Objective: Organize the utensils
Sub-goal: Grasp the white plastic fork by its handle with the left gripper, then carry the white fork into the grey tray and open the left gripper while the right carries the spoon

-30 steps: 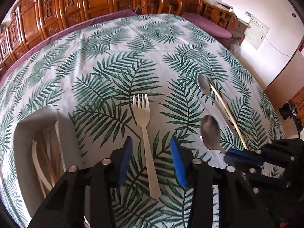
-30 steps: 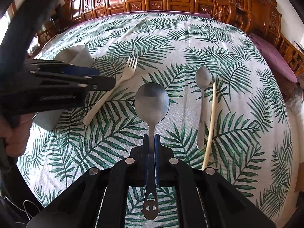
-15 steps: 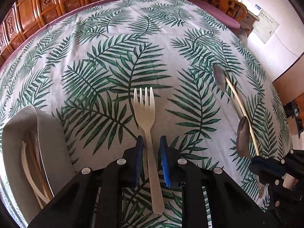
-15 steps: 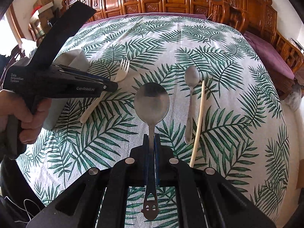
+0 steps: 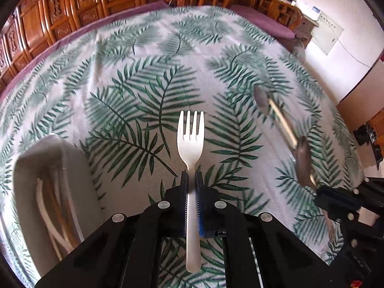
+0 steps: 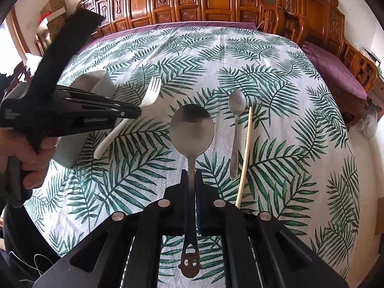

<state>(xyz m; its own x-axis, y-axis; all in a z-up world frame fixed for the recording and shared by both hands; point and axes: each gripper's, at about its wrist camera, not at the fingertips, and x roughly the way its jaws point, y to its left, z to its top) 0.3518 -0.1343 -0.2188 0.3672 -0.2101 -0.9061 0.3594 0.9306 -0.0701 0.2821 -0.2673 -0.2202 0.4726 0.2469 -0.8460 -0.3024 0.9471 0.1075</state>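
Observation:
My left gripper [image 5: 191,180] is shut on the handle of a white plastic fork [image 5: 190,139] and holds it above the leaf-print tablecloth; the fork also shows in the right wrist view [image 6: 150,96]. My right gripper [image 6: 191,177] is shut on the handle of a large metal spoon [image 6: 192,127], held above the cloth. A smaller metal spoon [image 6: 236,110] and a single pale chopstick [image 6: 246,148] lie side by side on the cloth right of the held spoon.
A grey utensil holder [image 5: 52,175] stands at the left with pale utensils inside; it also shows in the right wrist view [image 6: 96,81]. The left gripper's body [image 6: 72,115] and a hand are at the left. Carved wooden chairs [image 6: 216,0] ring the round table.
My left gripper has closed on the fork's handle and lifted the fork off the cloth. My right gripper has kept its hold on the large spoon.

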